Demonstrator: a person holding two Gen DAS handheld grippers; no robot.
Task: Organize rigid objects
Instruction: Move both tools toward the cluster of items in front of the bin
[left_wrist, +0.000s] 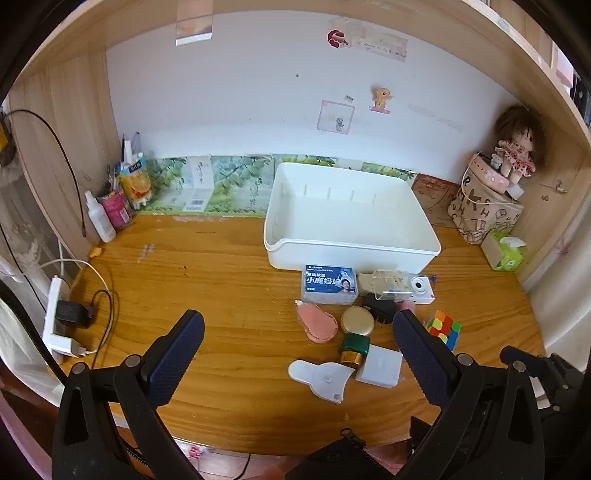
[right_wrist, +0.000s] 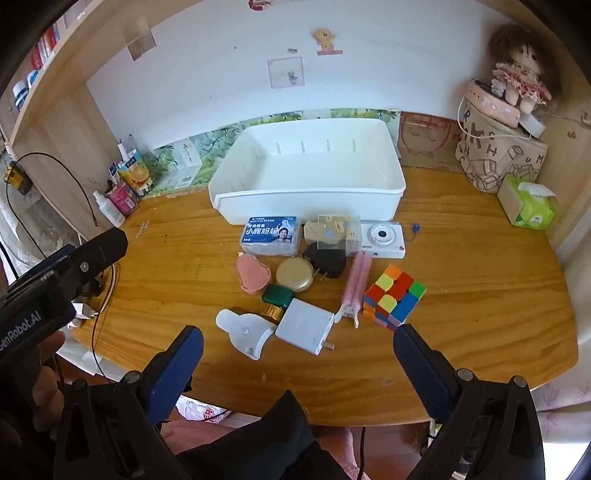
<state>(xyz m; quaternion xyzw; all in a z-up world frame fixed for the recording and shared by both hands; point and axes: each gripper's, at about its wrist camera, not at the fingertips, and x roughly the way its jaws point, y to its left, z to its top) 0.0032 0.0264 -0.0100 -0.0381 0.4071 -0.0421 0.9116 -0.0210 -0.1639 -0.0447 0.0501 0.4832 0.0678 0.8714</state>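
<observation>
Right wrist view: white bin (right_wrist: 306, 192) at 12 o'clock empty; Rubik's cube (right_wrist: 393, 297), camera (right_wrist: 382, 240), white charger (right_wrist: 304, 325) remain on counter (right_wrist: 480, 314). Both hand-held grippers released, holding nothing.

Both wrist views look forward and steeply down over the worktop (left_wrist: 229, 280) from its near edge. They share the white bin (right_wrist: 306, 173) and the clutter before it; the right view sits nearer.
</observation>
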